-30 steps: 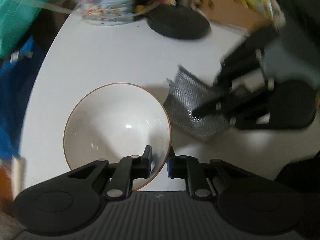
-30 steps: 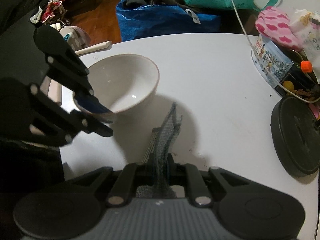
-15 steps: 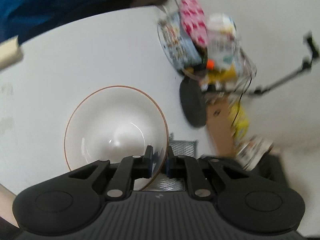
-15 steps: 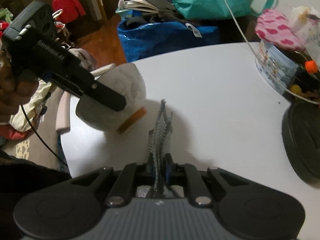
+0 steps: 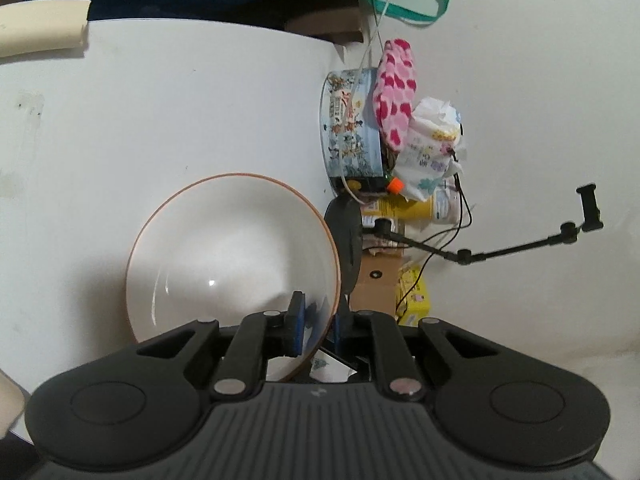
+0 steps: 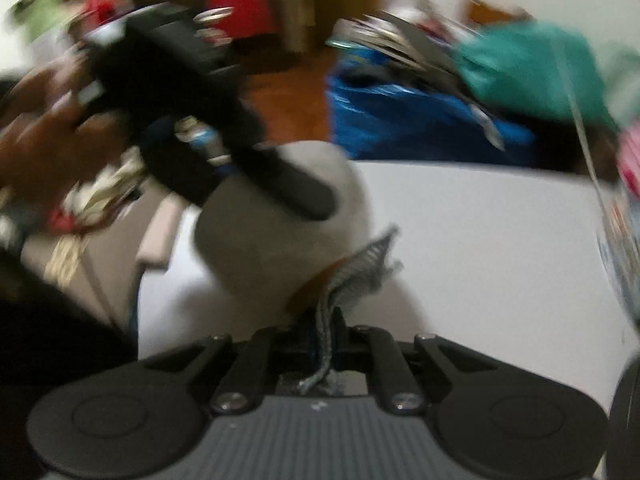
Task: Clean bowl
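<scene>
pinching the rim of the white ceramic bowl with a brown edge, the left claw holds it tipped above the white counter; the right claw grips a grey mesh scrubbing cloth touching the bowl's underside.

A white round table carries the things. At its far side stand a printed round tin, a black disc and a brown cardboard box. A cream foam strip pads its edge.
</scene>
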The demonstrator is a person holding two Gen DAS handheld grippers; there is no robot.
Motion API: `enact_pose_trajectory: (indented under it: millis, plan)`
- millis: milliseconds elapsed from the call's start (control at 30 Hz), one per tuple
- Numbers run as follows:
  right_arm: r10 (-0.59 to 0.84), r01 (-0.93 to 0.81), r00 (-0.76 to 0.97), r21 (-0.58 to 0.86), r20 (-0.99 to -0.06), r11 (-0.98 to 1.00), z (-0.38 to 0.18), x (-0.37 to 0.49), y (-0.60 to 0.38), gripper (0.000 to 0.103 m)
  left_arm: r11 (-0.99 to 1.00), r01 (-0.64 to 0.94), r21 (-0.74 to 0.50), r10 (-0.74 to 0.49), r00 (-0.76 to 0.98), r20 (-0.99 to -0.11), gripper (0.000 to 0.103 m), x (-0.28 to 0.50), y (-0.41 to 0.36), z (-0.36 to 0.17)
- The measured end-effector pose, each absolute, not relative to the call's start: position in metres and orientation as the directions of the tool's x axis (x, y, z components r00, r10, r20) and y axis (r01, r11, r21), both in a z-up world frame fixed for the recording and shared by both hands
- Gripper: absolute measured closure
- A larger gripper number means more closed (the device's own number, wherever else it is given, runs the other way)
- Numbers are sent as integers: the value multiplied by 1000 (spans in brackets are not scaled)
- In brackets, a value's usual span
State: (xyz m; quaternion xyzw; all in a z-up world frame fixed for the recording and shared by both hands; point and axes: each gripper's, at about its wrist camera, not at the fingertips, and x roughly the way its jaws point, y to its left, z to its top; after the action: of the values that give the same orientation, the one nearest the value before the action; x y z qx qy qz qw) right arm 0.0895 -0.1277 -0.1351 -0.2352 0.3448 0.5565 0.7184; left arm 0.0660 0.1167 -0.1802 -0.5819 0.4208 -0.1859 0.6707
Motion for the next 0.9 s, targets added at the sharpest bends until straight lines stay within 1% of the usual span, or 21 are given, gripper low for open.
enact_pose_trajectory:
  millis: [33,400,533,633,733,800,900]
  plan:
    - [642,-971,129,36,-756,238,-135,89,-129,94,257,-238,-937,-742,573,-349,90,65,117,-180]
    - [631,-957,128,71,-765,280,-137,109,-129,96,232,-232,-945,-748,578,-326,89,60,112,-184]
    - [639,-962,77,112,-765,250,-139,106,-127,96,237,-234,-943,-737,590,-331,89,60,114,-183]
    - [643,-966,59,120,-764,231,-133,98,-132,96,289,-220,-932,-735,573,-363,89,61,113,-178]
    - [650,-958,52,147,-758,247,-128,90,-143,96,403,-171,-899,-718,551,-426,89,64,102,-166]
    - [638,-942,83,150,-765,302,-129,88,-153,96,526,-106,-844,-692,524,-497,90,68,87,-154]
    - [608,-901,164,133,-777,413,-130,88,-169,95,661,0,-750,-654,490,-576,91,72,67,-140]
